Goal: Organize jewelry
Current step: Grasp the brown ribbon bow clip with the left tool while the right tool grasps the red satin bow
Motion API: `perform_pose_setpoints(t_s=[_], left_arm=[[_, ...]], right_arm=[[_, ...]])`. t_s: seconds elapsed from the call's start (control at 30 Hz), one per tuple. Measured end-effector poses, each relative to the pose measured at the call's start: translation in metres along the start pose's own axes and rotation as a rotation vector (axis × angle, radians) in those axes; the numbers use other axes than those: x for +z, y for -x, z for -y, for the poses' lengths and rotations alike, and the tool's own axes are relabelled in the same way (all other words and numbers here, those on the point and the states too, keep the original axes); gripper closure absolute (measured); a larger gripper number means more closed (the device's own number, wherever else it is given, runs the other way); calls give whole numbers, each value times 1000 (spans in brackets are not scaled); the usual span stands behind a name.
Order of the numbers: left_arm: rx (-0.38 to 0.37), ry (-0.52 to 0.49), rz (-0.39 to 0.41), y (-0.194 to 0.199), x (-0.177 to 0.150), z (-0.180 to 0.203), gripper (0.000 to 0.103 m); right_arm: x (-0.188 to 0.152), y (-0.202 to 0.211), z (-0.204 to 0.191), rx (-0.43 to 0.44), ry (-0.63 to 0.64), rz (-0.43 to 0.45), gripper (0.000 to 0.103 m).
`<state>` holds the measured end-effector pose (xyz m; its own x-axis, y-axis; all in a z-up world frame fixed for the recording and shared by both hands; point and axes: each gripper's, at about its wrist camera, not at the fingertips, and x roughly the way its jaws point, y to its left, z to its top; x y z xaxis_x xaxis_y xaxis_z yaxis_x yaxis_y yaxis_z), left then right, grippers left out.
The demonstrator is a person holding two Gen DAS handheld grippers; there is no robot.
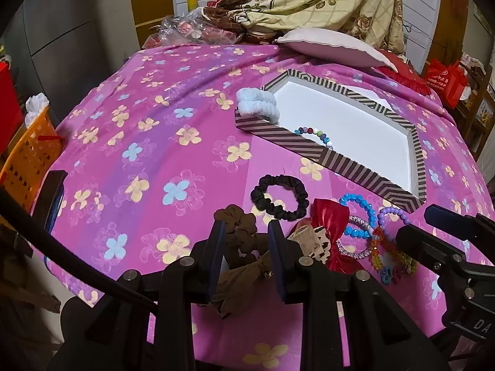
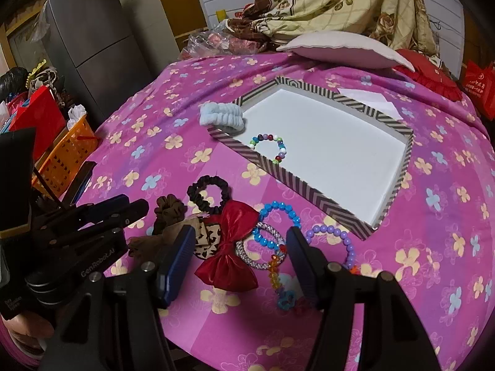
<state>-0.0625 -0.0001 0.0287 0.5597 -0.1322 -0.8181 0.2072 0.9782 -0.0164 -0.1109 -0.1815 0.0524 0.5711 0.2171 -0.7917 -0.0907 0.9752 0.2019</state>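
Pink floral tabletop (image 1: 130, 130). Left view: your left hand-held gripper (image 1: 247, 247) stands part-open astride the brown scrunchie (image 1: 238, 225); tray (image 1: 324, 151) beyond holds one bracelet (image 1: 315, 134).

Right view: your right hand-held gripper (image 2: 238, 247) spreads wide around the loose bow (image 2: 229, 247) and blue bracelet (image 2: 278, 219), ready for picking.

Striped box (image 2: 294, 182), pink flowered cloth (image 2: 173, 160), red bow (image 2: 235, 238)

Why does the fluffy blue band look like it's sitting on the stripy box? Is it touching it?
Touching. In the right wrist view the fluffy blue band rests across the stripy box corner rim, no gap between them.
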Motion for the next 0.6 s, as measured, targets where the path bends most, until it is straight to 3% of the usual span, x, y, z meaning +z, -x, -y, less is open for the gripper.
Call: perform_pose_setpoints(t_s=[0.13,0.5,0.6], left_arm=[[-10,7,-6,-2,-1,-1,63],[-149,152,-114,-13,-5,-53,62],[-195,149,-129,-14,-13,-58,56]], right_arm=[[-1,-2,3,-3,-5,-6,39],[-13,-16,23,-15,-29,-52,38],[-18,-23,18,16,-10,-73,38]])
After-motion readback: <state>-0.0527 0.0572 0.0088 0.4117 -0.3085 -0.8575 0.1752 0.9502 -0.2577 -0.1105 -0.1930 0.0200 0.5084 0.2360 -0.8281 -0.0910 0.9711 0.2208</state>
